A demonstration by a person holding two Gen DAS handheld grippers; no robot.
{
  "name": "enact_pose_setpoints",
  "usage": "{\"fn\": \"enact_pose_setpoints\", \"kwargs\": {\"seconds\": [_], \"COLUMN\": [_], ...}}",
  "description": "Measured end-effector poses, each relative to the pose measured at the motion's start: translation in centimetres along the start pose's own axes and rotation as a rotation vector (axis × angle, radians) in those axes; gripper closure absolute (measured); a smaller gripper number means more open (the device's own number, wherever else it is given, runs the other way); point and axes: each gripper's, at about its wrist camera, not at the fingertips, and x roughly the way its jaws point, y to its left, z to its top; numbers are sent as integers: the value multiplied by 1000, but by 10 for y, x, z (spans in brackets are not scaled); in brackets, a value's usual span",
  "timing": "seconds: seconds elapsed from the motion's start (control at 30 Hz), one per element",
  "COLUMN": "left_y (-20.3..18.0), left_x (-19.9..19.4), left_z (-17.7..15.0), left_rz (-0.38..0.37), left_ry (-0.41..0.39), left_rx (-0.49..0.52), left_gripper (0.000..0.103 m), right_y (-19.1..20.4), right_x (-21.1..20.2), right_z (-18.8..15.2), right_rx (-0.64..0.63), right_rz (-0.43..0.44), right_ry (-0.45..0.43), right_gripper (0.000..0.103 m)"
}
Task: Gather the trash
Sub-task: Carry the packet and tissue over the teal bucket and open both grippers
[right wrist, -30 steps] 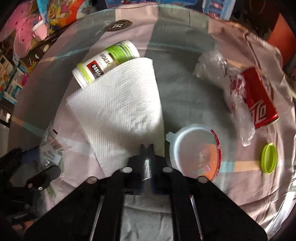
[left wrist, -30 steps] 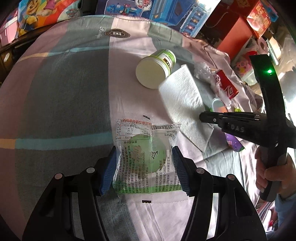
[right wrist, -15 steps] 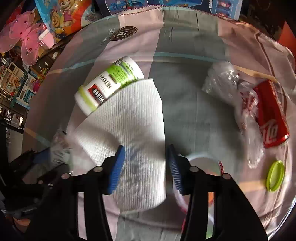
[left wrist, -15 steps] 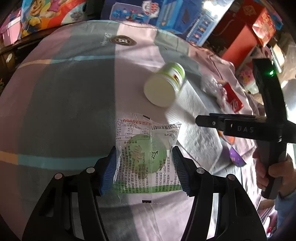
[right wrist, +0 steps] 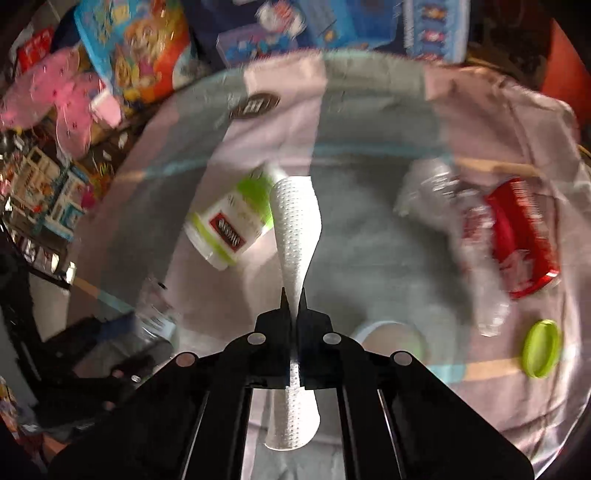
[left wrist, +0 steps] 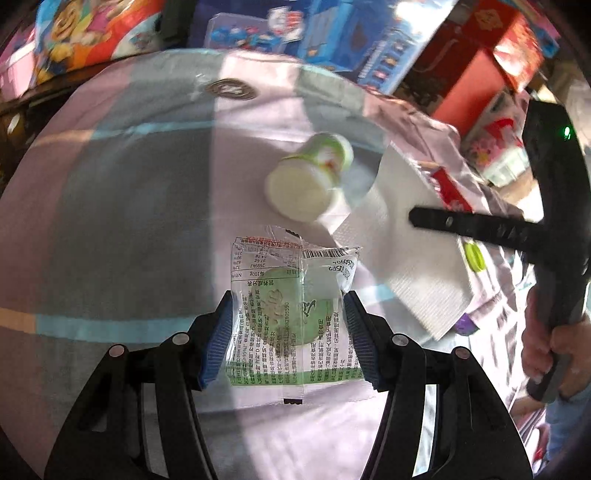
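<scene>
My left gripper [left wrist: 288, 332] is shut on a clear snack wrapper [left wrist: 291, 314] with green print, held between its blue pads above the cloth. My right gripper [right wrist: 293, 299] is shut on a white paper towel [right wrist: 295, 225], which hangs pinched and folded between the jaws. In the left wrist view the right gripper [left wrist: 415, 214] reaches in from the right over the paper towel [left wrist: 406, 258]. A white and green bottle [right wrist: 232, 225] lies on its side just beyond; it also shows in the left wrist view [left wrist: 306, 184].
On the striped cloth [right wrist: 369, 240] lie a red soda can [right wrist: 521, 236], crumpled clear plastic [right wrist: 436, 188], a green lid [right wrist: 541, 349] and a round white container [right wrist: 391, 332]. Toy boxes [left wrist: 351, 33] stand behind the table.
My right gripper opened, then shut on the paper towel and lifted it off the cloth. The bottle rolled a little. My left gripper keeps the wrapper.
</scene>
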Motion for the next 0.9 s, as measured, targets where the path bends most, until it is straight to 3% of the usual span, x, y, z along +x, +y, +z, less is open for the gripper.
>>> {"fn": "enact_pose_setpoints", "kwargs": {"seconds": [0.23,0.43,0.9], "left_y": [-65,-142,-350], "left_x": [-1,1,34], "left_z": [4,6,-12], "left_rz": [-59,-110,-259], "left_ry": [-12,-15,69], "left_rx": [99,230,535], "left_gripper": [43,43,43], "right_y": [-50,-117,-282], "right_x": [-57,-110,-238], "right_z": [-20,-56,-171], "right_rx": [89,198,472], "right_rz": [-43,-89,-204], "right_ry": [-80,-138,-315], "right_gripper": [100,100,100]}}
